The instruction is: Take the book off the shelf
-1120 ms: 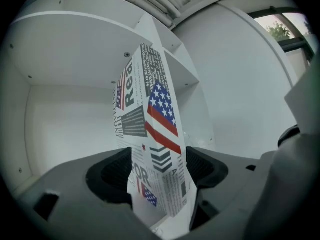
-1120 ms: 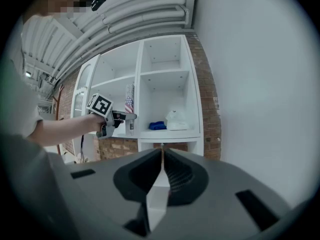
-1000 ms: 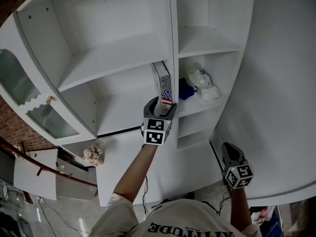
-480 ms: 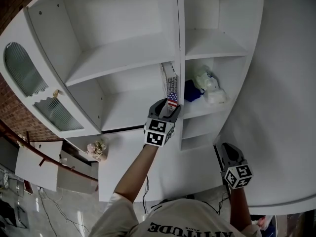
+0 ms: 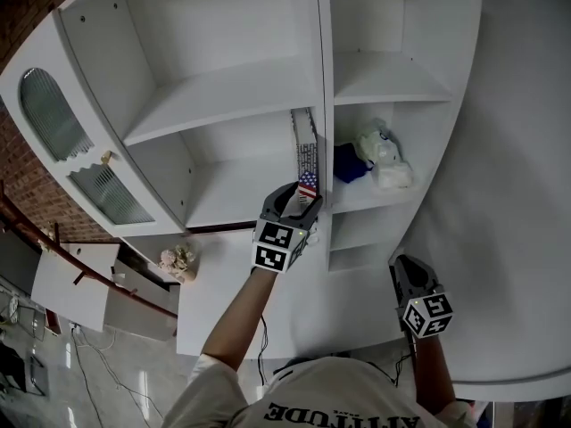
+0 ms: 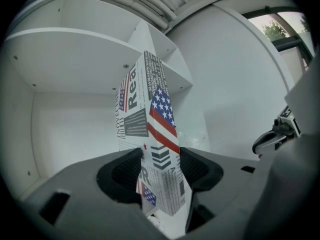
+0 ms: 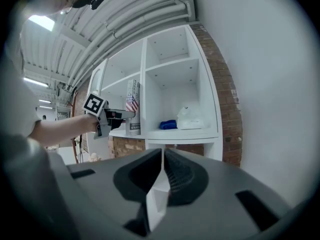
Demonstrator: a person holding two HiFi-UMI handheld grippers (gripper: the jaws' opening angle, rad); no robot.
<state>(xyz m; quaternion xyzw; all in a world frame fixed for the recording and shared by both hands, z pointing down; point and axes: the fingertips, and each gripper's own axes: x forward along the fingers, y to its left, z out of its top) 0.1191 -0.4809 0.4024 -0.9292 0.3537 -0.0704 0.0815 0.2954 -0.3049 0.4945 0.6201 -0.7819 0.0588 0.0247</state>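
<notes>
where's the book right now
In the head view the book stands at centre, on the left shelf beside the divider, between the jaws of the left gripper, which have just been closing on it.

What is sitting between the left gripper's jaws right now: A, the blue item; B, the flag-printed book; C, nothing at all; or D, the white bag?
B: in the left gripper view the left gripper has the flag-printed book between its jaws, which have just been closing and now press on both of its sides.
</notes>
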